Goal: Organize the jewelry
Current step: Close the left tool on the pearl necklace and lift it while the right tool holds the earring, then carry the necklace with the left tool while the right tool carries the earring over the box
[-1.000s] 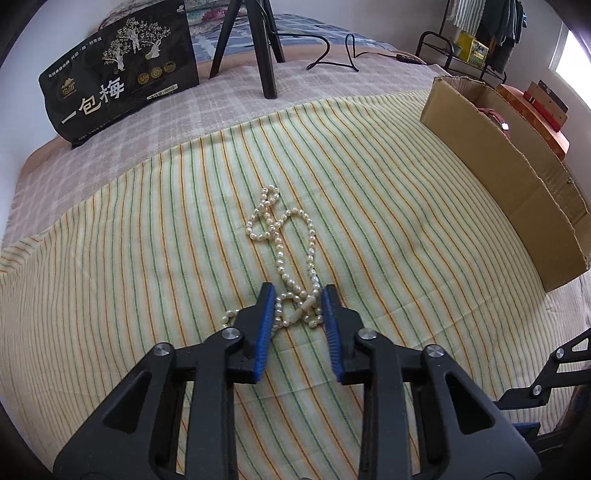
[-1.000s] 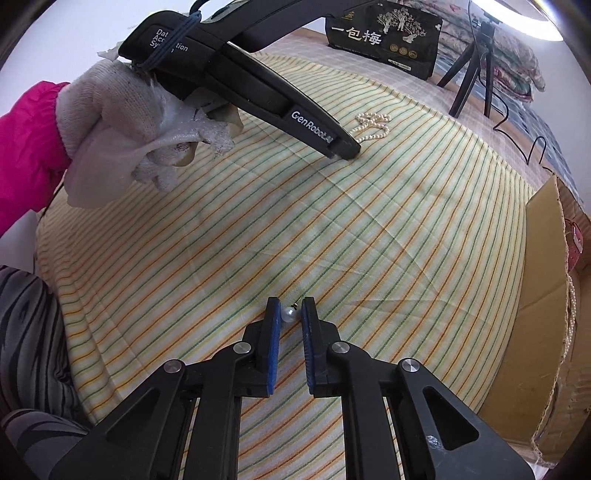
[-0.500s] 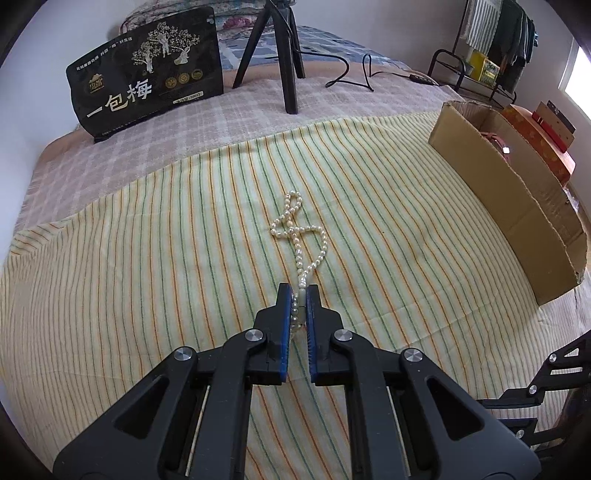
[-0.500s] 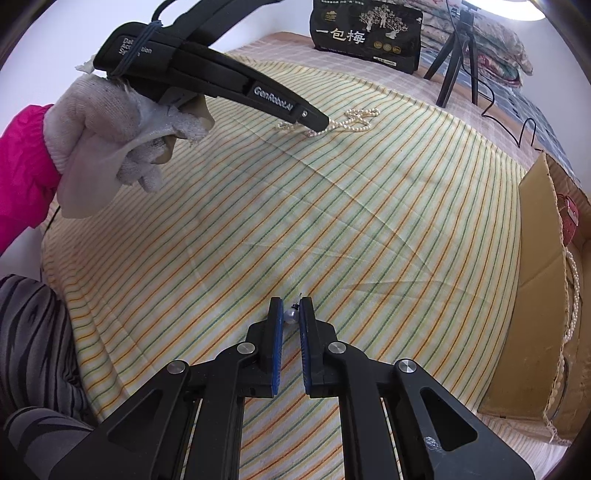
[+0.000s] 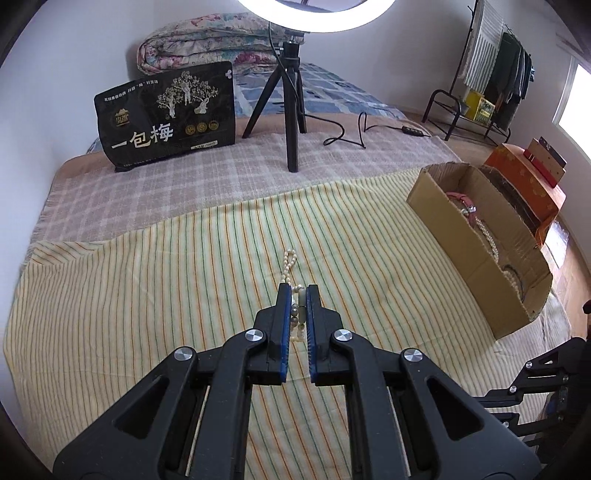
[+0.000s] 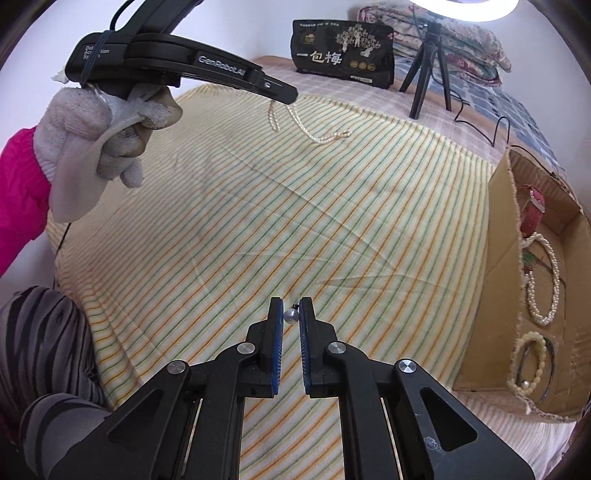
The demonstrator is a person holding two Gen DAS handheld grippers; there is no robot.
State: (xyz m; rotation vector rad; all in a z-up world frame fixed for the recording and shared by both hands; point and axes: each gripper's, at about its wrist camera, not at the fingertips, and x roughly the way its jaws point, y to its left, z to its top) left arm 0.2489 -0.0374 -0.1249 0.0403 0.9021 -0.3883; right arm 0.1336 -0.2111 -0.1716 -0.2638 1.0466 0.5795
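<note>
Left claw (image 5: 296,291) clamped on pearl necklace (image 6: 314,129), right claw (image 6: 291,308) on single pearl (image 6: 290,316); cardboard box (image 6: 495,280) lies rightward, nearer the right claw.

Both views are bright and evenly lit, with a ring light (image 5: 317,14) blown out to white glare at the top edge and daylight flaring from a window (image 5: 576,107) at right. Shadows on the striped cloth (image 5: 147,295) are faint; fisheye curvature bends the edges, dark-vignetted corners
</note>
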